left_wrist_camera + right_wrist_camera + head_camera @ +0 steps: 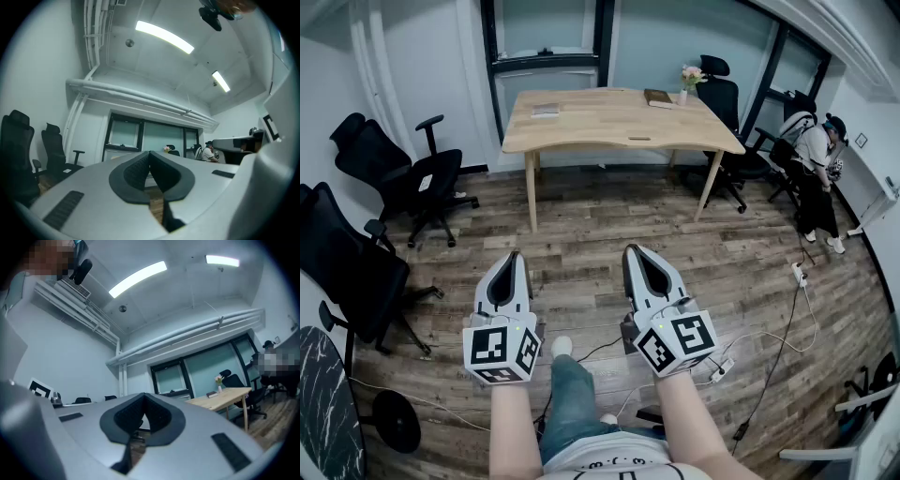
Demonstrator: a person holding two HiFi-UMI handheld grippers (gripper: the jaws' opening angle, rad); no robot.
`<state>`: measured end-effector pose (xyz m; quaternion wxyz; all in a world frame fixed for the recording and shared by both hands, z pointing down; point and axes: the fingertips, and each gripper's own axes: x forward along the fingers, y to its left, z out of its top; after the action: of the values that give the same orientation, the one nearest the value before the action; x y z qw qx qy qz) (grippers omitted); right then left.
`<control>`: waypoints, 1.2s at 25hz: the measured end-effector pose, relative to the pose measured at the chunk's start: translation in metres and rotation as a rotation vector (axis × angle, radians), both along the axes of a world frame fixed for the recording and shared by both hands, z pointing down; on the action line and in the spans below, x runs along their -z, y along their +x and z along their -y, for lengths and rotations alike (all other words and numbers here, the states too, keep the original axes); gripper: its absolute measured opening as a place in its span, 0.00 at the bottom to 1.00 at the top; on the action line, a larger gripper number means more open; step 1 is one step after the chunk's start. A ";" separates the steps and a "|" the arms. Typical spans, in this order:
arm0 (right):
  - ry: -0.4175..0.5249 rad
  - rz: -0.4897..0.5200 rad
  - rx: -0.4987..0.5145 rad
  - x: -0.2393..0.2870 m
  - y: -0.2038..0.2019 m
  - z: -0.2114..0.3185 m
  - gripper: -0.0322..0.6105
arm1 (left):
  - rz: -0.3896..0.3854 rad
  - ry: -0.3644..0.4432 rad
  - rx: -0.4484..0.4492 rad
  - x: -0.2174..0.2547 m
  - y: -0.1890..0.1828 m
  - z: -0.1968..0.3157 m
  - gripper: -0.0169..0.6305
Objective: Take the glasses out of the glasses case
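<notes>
**Progress:** we are judging the task not yet begun. We are standing well apart from the wooden tabletop, holding the left gripper and the right gripper out over the plank floor. Both sets of jaws are sitting closed tip to tip, gripping nothing.

**Glasses case:** we are not finding it with certainty. A flat grey item and a small dark sliver are lying on the tabletop, both too small to tell.

**Also present:** book, vase of flowers.

**Remaining:** approaching the tabletop, opening the case, lifting the glasses out.

Wooden table bears book and flower vase.
</notes>
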<state>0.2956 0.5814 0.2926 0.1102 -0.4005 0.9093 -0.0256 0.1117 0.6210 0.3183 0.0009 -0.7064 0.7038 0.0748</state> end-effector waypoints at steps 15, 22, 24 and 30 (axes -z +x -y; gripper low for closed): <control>-0.034 -0.015 -0.040 -0.014 -0.130 0.257 0.07 | 0.013 0.004 -0.070 -0.008 -0.124 0.267 0.05; -0.028 -0.030 -0.052 -0.002 -0.197 0.352 0.07 | 0.035 -0.002 -0.108 0.009 -0.174 0.361 0.05; -0.034 -0.037 -0.047 -0.004 -0.208 0.379 0.07 | 0.045 -0.008 -0.112 0.009 -0.183 0.384 0.05; -0.055 -0.027 -0.036 -0.015 -0.234 0.462 0.07 | 0.048 -0.047 -0.074 -0.005 -0.221 0.452 0.05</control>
<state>0.0619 0.1191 0.3077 0.0875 -0.4199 0.9023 -0.0432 -0.1088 0.1693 0.3236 -0.0015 -0.7334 0.6786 0.0413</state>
